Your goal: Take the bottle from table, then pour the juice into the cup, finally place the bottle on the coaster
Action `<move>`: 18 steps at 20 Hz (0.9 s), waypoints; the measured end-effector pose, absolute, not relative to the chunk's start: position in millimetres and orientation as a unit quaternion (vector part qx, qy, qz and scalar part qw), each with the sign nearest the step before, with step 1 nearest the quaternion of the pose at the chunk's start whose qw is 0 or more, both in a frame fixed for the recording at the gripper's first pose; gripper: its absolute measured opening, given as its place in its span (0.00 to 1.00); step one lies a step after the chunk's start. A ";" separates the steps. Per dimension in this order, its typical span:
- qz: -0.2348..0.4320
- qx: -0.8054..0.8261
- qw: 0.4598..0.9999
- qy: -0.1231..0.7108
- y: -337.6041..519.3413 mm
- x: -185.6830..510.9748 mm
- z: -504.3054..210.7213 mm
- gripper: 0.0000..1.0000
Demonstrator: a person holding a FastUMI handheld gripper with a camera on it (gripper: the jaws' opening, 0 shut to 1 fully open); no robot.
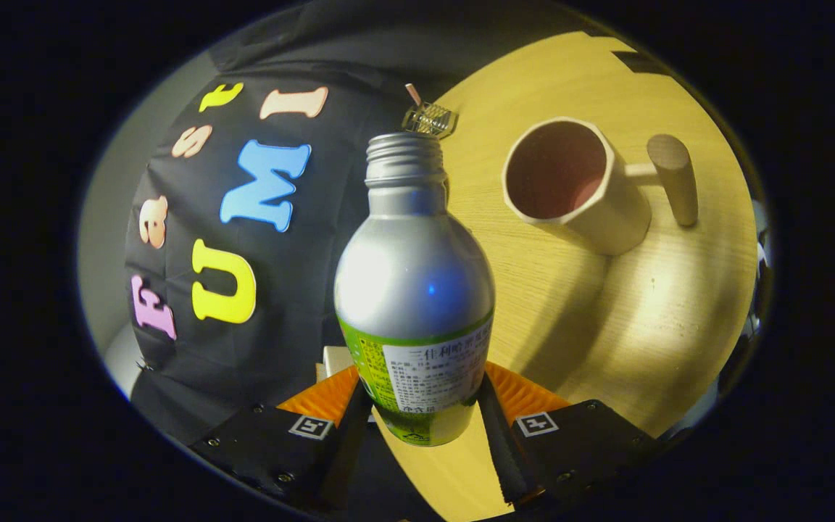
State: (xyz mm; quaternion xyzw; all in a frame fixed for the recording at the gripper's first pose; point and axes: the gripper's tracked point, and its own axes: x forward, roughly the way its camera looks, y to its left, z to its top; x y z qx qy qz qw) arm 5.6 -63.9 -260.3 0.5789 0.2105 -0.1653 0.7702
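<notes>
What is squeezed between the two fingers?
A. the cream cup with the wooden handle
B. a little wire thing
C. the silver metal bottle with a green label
C: the hand-held gripper has both fingers pressed on the silver metal bottle with a green label.

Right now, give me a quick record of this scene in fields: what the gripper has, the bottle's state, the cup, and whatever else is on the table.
gripper: gripper shut on the bottle, one finger pressing each side of its lower body
bottle: silver bottle with a green label, cap off, neck open, held clear of the table
cup: cream cup with a wooden handle, beyond the fingers, looks empty
table: light wooden table
other: small wire object behind the bottle's neck
pouring: not yet begun
</notes>
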 end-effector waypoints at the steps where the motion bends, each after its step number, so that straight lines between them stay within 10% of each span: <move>1: -0.170 0.553 0.788 0.209 -69.4 5.0 -264.2 0.77; 18: -0.177 0.215 0.936 0.215 -75.0 71.0 -282.3 0.77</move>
